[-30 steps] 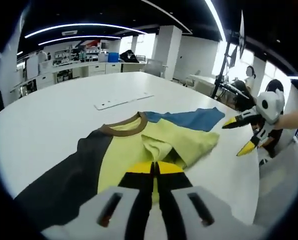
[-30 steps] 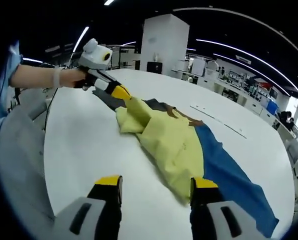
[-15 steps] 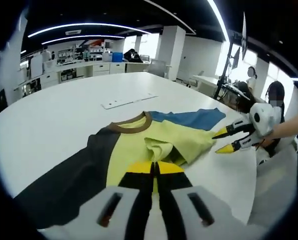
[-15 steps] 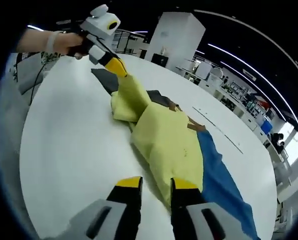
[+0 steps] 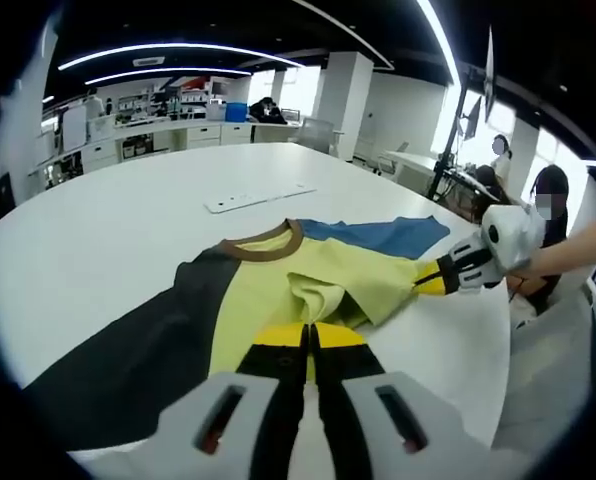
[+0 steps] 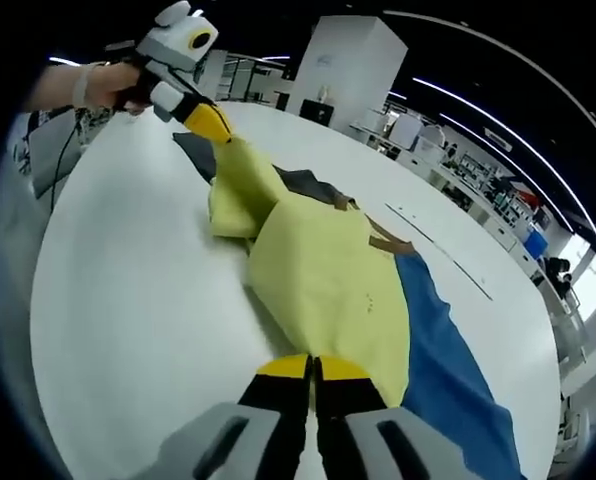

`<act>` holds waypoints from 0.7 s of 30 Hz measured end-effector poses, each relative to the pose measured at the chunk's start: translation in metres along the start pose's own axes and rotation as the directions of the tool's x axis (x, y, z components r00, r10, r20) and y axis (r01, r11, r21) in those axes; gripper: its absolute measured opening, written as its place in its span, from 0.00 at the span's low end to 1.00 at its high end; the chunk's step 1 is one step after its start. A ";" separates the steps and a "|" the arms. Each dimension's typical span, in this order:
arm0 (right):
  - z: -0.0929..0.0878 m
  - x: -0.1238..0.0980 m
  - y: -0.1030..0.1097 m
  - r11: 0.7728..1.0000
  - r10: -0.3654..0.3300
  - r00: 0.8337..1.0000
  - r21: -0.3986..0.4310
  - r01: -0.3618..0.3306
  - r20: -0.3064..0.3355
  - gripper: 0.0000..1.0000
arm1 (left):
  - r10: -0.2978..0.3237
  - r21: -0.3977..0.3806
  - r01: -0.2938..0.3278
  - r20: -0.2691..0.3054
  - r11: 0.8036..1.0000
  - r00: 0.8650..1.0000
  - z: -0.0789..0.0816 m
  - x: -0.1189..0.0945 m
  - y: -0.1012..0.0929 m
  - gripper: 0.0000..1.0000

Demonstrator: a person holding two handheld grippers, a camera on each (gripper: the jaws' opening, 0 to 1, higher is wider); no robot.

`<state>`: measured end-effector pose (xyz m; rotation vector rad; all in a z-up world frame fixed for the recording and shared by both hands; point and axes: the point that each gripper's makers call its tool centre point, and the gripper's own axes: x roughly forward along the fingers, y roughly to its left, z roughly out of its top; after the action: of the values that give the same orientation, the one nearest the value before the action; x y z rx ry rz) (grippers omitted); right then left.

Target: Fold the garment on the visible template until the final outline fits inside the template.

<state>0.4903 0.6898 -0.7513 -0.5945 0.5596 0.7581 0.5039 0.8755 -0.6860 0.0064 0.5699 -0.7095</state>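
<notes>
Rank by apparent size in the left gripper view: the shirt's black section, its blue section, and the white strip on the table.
1. Black section of the shirt, largest, though nearest the camera.
2. Blue section.
3. Flat white strip, smallest, and farthest away.

Garment [image 5: 278, 285] — yellow middle, black and blue sides, brown collar; table [image 5: 108, 230] white.

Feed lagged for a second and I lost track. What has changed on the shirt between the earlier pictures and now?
The right hand-held gripper came in from open beside the shirt and shut on the yellow panel's edge near the blue part. The left hand-held gripper stayed shut on the bunched yellow fabric. The shirt still lies on the white table, not yet folded further.
</notes>
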 end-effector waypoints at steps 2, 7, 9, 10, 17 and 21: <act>0.004 -0.004 -0.002 1.000 0.002 1.000 0.008 -0.002 0.008 0.00 | 0.000 0.000 0.000 -0.001 1.000 1.000 -0.001 0.000 0.000 0.00; 0.018 -0.011 -0.013 0.999 -0.003 0.999 0.047 0.002 0.036 0.00 | -0.003 -0.004 0.003 -0.002 1.000 1.000 -0.002 0.001 -0.002 0.00; 0.027 -0.013 -0.019 0.998 -0.007 0.999 0.066 0.003 0.052 0.00 | -0.004 -0.004 0.004 -0.004 1.000 1.000 -0.004 0.001 -0.002 0.00; 0.031 -0.013 -0.022 0.998 -0.010 0.998 0.070 0.006 0.057 0.00 | -0.004 -0.005 0.004 -0.006 1.000 1.000 -0.004 0.001 -0.002 0.00; 0.050 0.001 -0.046 0.997 -0.016 0.998 0.078 0.011 0.062 0.00 | -0.005 -0.007 0.005 -0.012 1.000 1.000 -0.007 0.002 -0.001 0.00; 0.060 0.015 -0.059 0.996 -0.014 0.998 0.085 0.009 0.061 0.00 | -0.001 -0.005 0.001 -0.012 1.000 1.000 -0.007 0.003 0.001 0.00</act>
<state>0.5593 0.7026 -0.7024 -0.4940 0.5289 0.7360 0.5030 0.8753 -0.6934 0.0051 0.5833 -0.7096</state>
